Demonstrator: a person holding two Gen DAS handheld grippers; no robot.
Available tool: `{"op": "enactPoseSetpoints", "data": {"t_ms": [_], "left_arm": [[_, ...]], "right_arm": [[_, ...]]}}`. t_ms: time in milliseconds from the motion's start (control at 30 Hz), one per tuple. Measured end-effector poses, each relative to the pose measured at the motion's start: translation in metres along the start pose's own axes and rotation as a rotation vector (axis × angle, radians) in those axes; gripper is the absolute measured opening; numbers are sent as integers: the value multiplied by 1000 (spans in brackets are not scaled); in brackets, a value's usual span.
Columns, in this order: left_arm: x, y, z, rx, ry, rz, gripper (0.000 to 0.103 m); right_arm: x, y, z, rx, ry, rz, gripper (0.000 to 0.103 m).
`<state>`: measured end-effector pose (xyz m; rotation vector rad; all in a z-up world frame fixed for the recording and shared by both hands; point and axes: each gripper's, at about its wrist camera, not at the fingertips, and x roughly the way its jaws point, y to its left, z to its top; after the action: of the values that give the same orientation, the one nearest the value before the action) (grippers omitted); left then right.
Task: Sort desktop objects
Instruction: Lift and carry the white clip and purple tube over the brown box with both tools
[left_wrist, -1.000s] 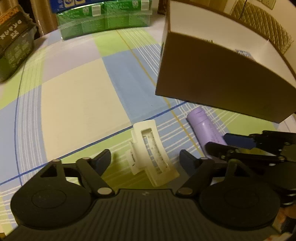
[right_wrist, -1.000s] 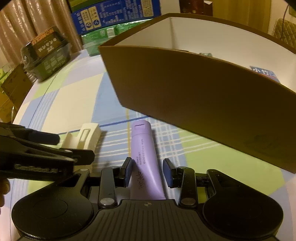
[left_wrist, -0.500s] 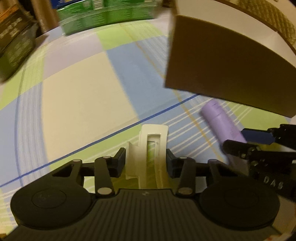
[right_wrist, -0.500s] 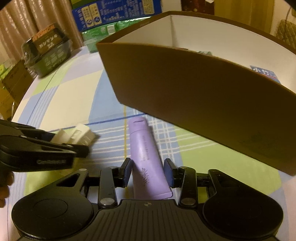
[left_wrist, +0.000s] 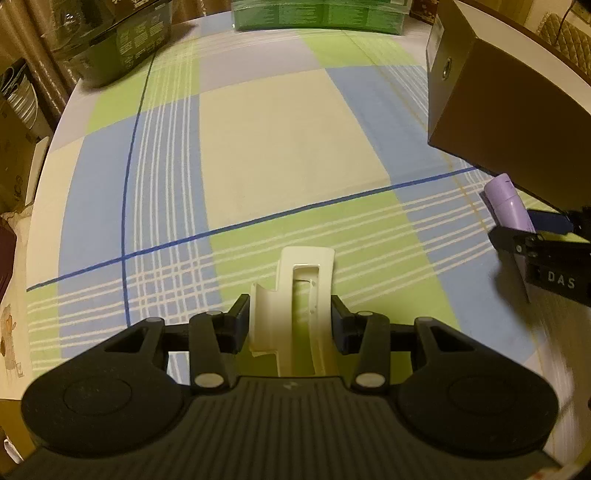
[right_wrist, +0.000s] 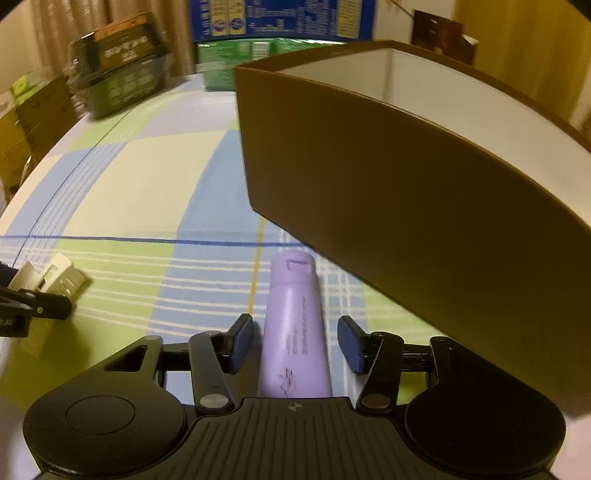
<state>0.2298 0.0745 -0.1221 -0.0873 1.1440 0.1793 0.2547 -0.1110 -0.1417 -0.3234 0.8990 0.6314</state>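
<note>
My left gripper (left_wrist: 290, 317) is shut on a white plastic hair clip (left_wrist: 301, 291), with both pads against its sides, low over the checked tablecloth. The clip also shows at the left edge of the right wrist view (right_wrist: 55, 277). My right gripper (right_wrist: 295, 341) is open around a purple tube (right_wrist: 295, 321) that lies on the cloth between its fingers, with a gap on each side. The tube also shows at the right of the left wrist view (left_wrist: 508, 203). A brown cardboard box (right_wrist: 388, 177) with a white inside stands just beyond the tube, open at the top.
A dark green package (left_wrist: 122, 40) sits at the far left of the table. Green boxes (left_wrist: 317, 14) stand along the far edge, with a blue box (right_wrist: 280, 18) behind them. The table edge curves along the left (left_wrist: 40, 177).
My left gripper closed on the hair clip and swung left with it. The right gripper's jaws opened wider around the tube, and its view turned left.
</note>
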Motion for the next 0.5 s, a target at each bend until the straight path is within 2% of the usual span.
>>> {"op": "enactPoseSetpoints", "data": {"t_ms": [67,100,300,500], "left_arm": [[0,-2,0,-3,1,5,39],[-1,-3,-1,-3,0,8,39],[-2,-9,-2,6,-1,17,38],[-4,-24,-6,36,-3,20,37]], "right_arm": [[1,0,3,-30,7,23,33],[2,1,4,-51,14,34,31],[-5,3,-7,-108,39,84,31],[-16,7,-22,-135,67,98,31]]}}
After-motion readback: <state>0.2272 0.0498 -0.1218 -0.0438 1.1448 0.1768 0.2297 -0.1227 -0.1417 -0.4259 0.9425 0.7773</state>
